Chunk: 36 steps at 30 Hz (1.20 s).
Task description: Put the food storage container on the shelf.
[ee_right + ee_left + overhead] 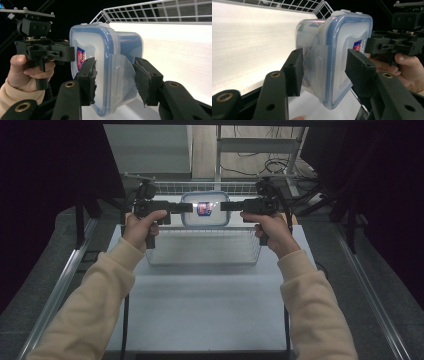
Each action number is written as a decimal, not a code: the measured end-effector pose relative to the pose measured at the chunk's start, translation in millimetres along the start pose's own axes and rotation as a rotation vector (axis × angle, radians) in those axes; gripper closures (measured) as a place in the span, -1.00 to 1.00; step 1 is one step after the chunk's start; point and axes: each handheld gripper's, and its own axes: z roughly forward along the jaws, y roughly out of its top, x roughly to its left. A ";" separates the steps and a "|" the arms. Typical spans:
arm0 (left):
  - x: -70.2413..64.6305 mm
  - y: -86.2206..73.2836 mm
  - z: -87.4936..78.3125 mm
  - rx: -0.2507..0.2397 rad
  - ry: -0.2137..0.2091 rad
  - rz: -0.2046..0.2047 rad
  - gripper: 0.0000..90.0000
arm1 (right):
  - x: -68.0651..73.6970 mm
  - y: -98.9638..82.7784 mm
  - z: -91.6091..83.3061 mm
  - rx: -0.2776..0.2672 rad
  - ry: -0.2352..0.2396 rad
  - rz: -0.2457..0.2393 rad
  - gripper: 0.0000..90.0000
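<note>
While both hands grip from opposite sides, the left gripper (186,207) and right gripper (226,206) each clamp a side latch of the lidded plastic container (204,210), carried above the wire basket (202,254). Next likely calls for level, matched lowering.

The pale desk (200,305) carries one thing — a wire basket (202,251), standing at its far end.

right gripper (115,80) clamping lidded container (105,65)
</note>
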 end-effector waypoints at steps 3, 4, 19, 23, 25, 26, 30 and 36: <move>3.5 8.3 6.0 0.010 0.002 -0.003 0.09 | -7.7 6.6 1.1 0.001 -0.002 0.008 0.19; 5.1 10.8 7.9 0.009 0.001 -0.012 0.09 | -9.8 8.5 1.8 0.001 -0.004 0.013 0.19; 38.4 21.7 28.8 0.078 0.041 -0.069 0.05 | -40.0 21.4 33.5 0.068 -0.046 0.100 0.15; 43.9 24.2 31.5 0.065 0.045 -0.093 0.07 | -46.4 21.6 38.5 0.077 -0.045 0.125 0.14; 45.6 25.7 33.6 0.063 0.046 -0.106 0.08 | -51.1 22.5 40.5 0.087 -0.040 0.149 0.12; 47.1 26.5 34.7 0.063 0.046 -0.116 0.08 | -56.1 23.9 42.7 0.082 -0.034 0.187 0.11; 53.7 30.7 38.4 0.066 0.045 -0.152 0.07 | -63.1 26.0 46.9 0.069 -0.031 0.228 0.10; 59.9 34.9 42.6 0.071 0.042 -0.179 0.03 | -72.0 29.2 52.5 0.051 -0.026 0.307 0.10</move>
